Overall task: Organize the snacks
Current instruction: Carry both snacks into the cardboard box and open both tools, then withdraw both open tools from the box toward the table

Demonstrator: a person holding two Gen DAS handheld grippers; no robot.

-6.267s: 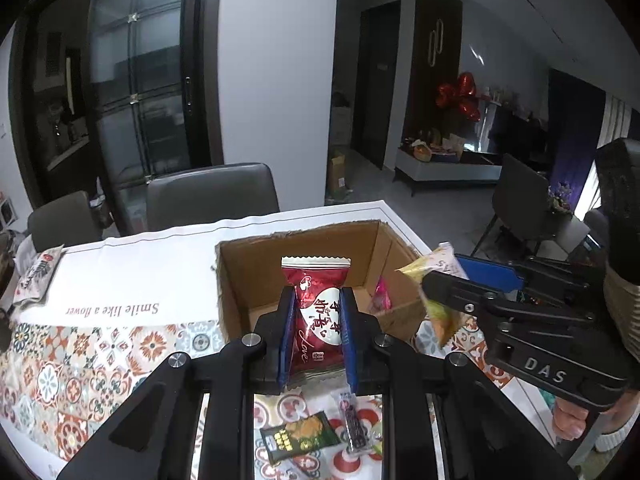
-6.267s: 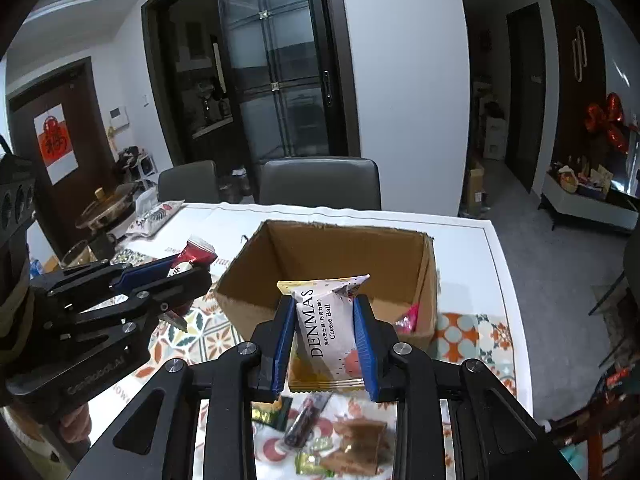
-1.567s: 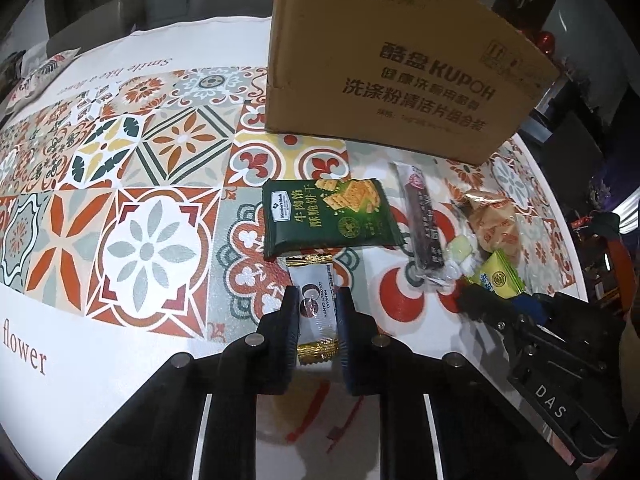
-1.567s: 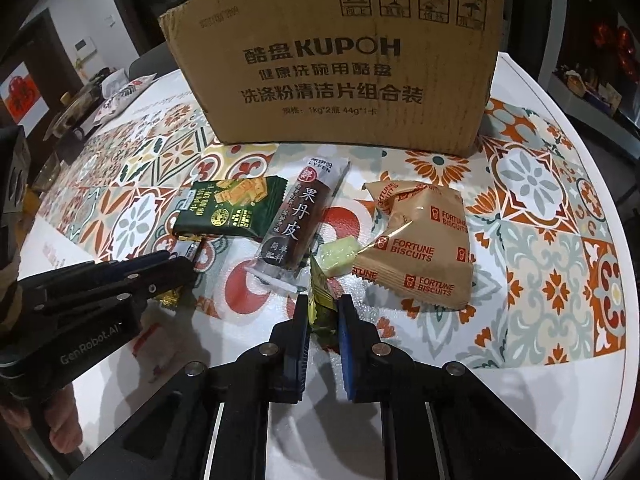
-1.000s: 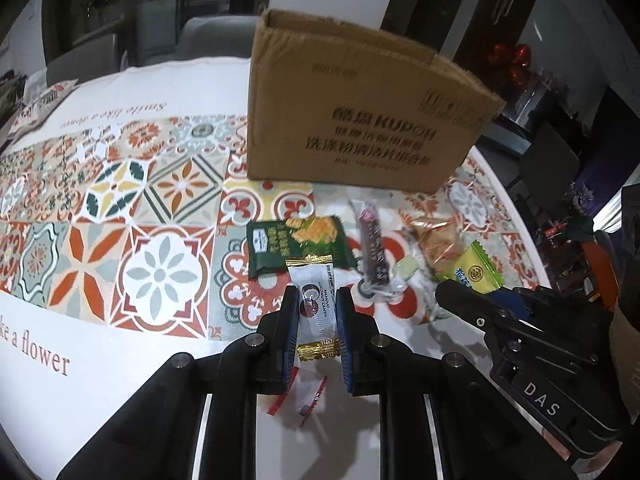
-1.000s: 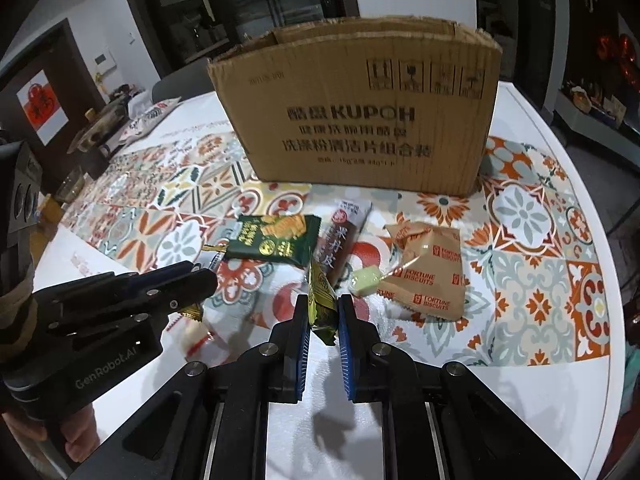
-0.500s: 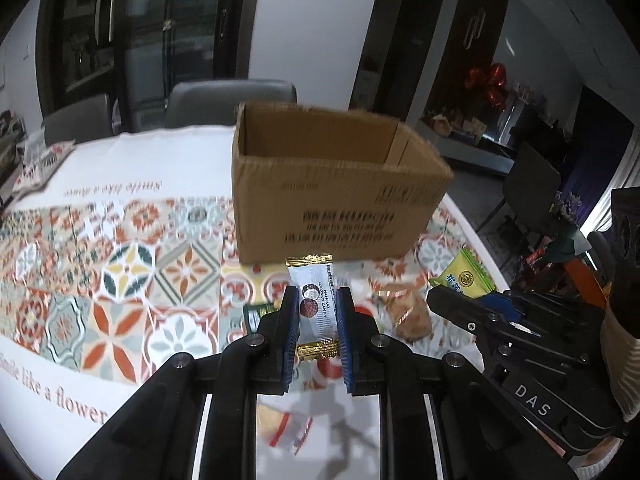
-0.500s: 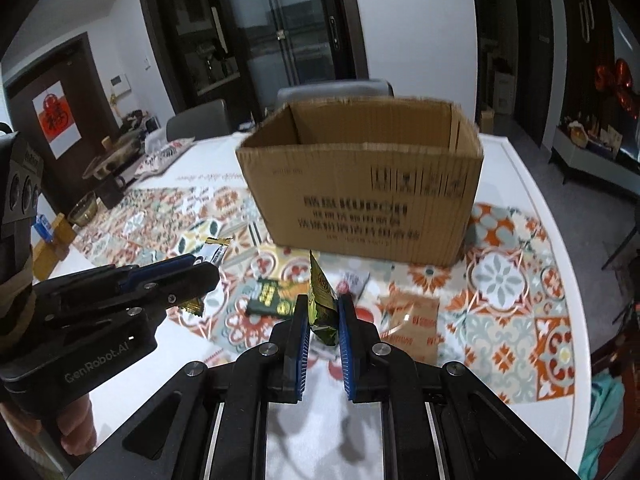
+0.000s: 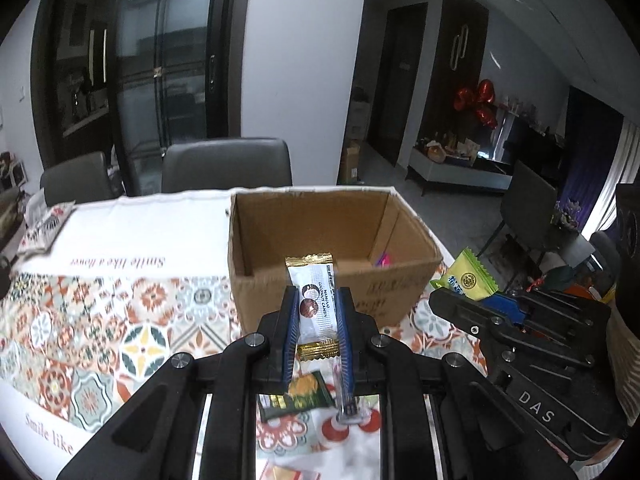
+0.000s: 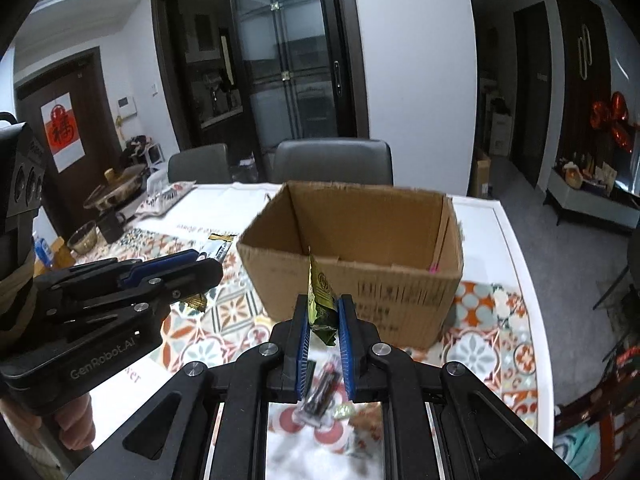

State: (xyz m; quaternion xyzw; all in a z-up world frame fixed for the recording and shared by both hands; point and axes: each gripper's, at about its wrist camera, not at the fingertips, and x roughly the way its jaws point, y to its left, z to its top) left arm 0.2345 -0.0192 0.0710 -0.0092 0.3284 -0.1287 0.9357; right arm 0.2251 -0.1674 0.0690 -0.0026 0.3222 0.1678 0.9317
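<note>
An open cardboard box (image 9: pixel 332 236) stands on the patterned tablecloth; it also shows in the right wrist view (image 10: pixel 360 248). My left gripper (image 9: pixel 318 304) is shut on a white coconut candy packet (image 9: pixel 316 304) with gold ends, held upright just before the box's near wall. My right gripper (image 10: pixel 323 312) is shut on a small green-yellow snack packet (image 10: pixel 320 300), also raised before the box. That green packet (image 9: pixel 466 276) and the right gripper show at the right of the left wrist view. A pink wrapper (image 9: pixel 382 258) lies inside the box.
A green biscuit pack (image 9: pixel 298 396) and a dark bar (image 10: pixel 320 396) lie on the table below the grippers. Two grey chairs (image 9: pixel 226 164) stand behind the table. A pot and bowls (image 10: pixel 108 196) sit at the far left edge.
Both grippers have risen from the table with their packets and now hover higher, looking into the open box from the front.
</note>
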